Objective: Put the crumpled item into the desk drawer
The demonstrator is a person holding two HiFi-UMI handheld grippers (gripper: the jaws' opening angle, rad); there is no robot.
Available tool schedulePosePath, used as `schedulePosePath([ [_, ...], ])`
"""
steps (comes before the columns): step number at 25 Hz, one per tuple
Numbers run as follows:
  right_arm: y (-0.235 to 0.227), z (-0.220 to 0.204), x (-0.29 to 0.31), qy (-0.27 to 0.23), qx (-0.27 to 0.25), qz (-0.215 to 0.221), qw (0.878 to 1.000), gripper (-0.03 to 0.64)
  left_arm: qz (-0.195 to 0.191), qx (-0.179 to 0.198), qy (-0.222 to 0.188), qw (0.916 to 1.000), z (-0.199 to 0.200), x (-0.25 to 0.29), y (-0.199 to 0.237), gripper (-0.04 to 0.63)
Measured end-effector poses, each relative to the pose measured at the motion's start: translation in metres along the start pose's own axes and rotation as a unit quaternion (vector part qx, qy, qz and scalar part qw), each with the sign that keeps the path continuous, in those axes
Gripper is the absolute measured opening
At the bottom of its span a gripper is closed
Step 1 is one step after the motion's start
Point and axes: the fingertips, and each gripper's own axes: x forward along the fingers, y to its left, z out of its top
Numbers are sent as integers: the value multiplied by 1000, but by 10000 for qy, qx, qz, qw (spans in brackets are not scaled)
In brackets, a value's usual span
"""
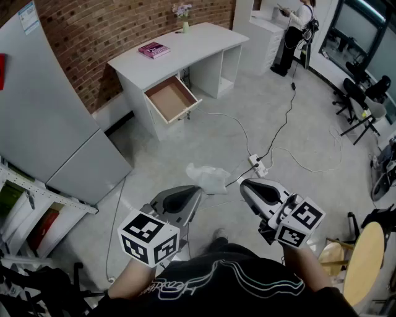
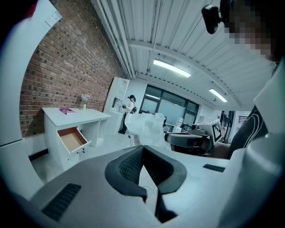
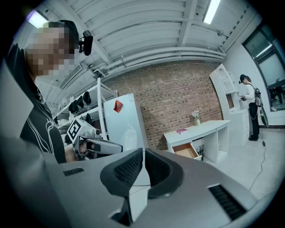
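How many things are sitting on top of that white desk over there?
2. A pink book lies on the desk above the open drawer, and a small vase of flowers stands at the back edge by the brick wall. Nothing else shows on top.

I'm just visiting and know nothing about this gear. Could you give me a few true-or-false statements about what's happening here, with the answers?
1. The white desk has its wood-lined drawer pulled open. True.
2. The crumpled white plastic item lies in the drawer. False: the left gripper pinches it at its tips, away from the desk.
3. The right gripper carries a book. False: its jaws are together on nothing; the pink book lies on the desk.
4. A small vase of flowers stands on the desk. True.
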Motion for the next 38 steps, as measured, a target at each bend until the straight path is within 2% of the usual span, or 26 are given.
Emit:
schedulePosePath([
  [8,-4,-7,0,1,152,-119,9998,49,29,-30,-7,10000,-4,0,5,20],
  [21,-43,-32,30,-290,331,137,9989,49,330,92,-16,9994,-21,27,40,21],
  [26,-121,1,77,-157,598,234,9978,49,453,-129,151,9988,25,89,93,20],
  [33,-252,11,125,26,914,324,9953,49,508,-421,441,9968,55,212,158,20],
  [38,-334,28,155,-78,1039,477,9934,49,550,-350,731,9952,77,293,190,20],
])
